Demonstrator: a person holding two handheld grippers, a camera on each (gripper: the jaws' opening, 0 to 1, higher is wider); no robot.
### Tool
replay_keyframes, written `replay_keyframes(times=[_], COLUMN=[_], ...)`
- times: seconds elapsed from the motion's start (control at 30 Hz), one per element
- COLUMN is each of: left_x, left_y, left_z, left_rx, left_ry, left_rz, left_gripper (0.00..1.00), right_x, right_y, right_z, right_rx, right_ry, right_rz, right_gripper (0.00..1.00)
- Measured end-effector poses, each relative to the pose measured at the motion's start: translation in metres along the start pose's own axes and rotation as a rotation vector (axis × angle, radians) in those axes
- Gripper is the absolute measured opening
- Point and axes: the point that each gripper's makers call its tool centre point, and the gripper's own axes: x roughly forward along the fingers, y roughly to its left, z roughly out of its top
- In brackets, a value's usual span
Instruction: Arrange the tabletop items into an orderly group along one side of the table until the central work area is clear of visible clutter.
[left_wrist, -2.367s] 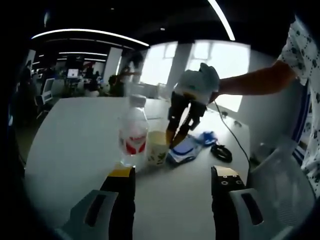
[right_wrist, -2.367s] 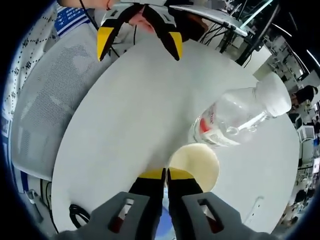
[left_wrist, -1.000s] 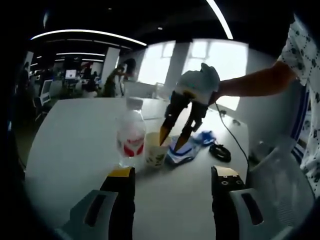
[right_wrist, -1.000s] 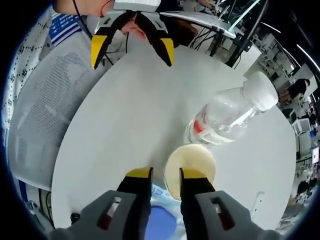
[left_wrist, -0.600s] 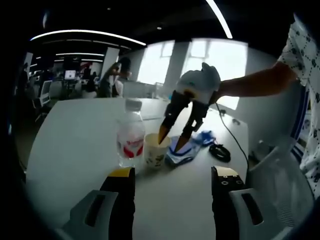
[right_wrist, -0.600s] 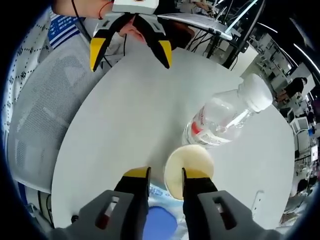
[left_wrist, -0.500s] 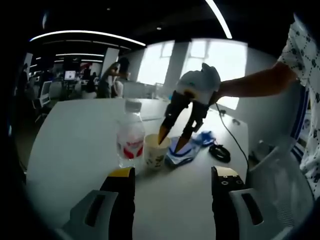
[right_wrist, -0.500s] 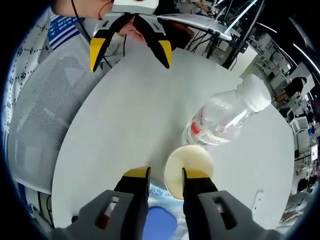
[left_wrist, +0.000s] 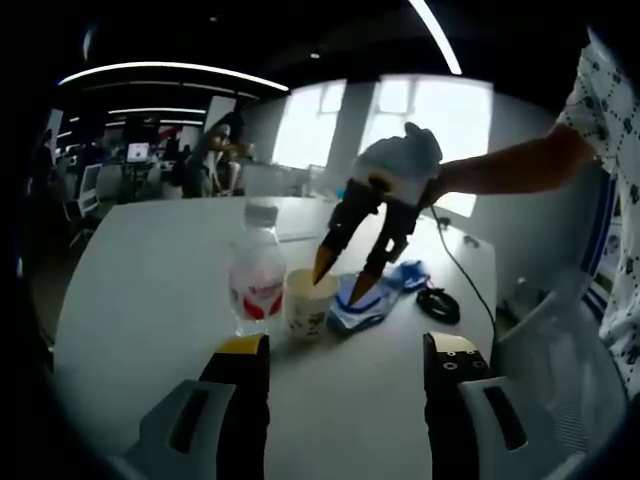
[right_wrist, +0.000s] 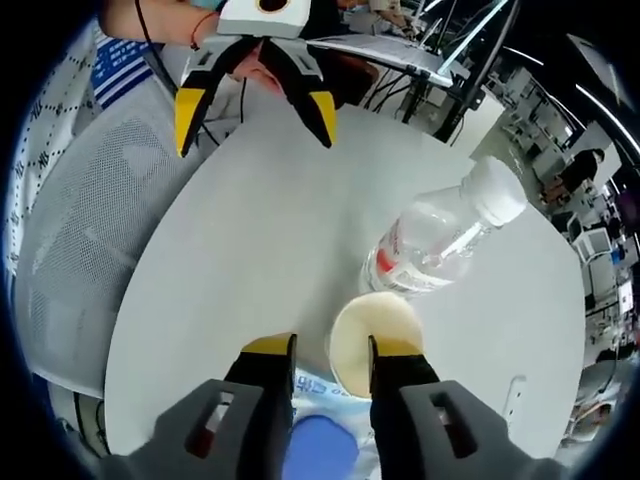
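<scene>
On the white table a clear water bottle with a red label stands upright, touching a paper cup. A blue-and-white packet lies just right of the cup. My right gripper hangs open over the cup's right rim, one tip above the cup and one outside it. From above, the right gripper straddles the left rim of the cup, with the bottle beyond and the packet under it. My left gripper is open and holds nothing; across the table it appears as the left gripper.
A coiled black cable lies right of the packet, its lead running along the table edge. A grey mesh chair stands at the table's side. A person's arm holds the right gripper. Desks and people fill the office behind.
The right gripper was shut beside the cup 2.4 s ago; it has opened across the cup's rim and risen slightly. The left gripper has stayed open in place.
</scene>
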Motion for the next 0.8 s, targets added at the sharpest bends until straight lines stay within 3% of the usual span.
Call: replay_keyframes(times=[0.8], left_x=[0.004], left_y=[-0.007], left_z=[0.012], left_rx=[0.031], left_ry=[0.005], left_rz=[-0.011], left_gripper=[0.59], right_x=[-0.024], right_y=[0.005], right_z=[0.01], right_rx=[0.1], right_ry=[-0.1], right_rz=[-0.091], right_gripper=[0.3])
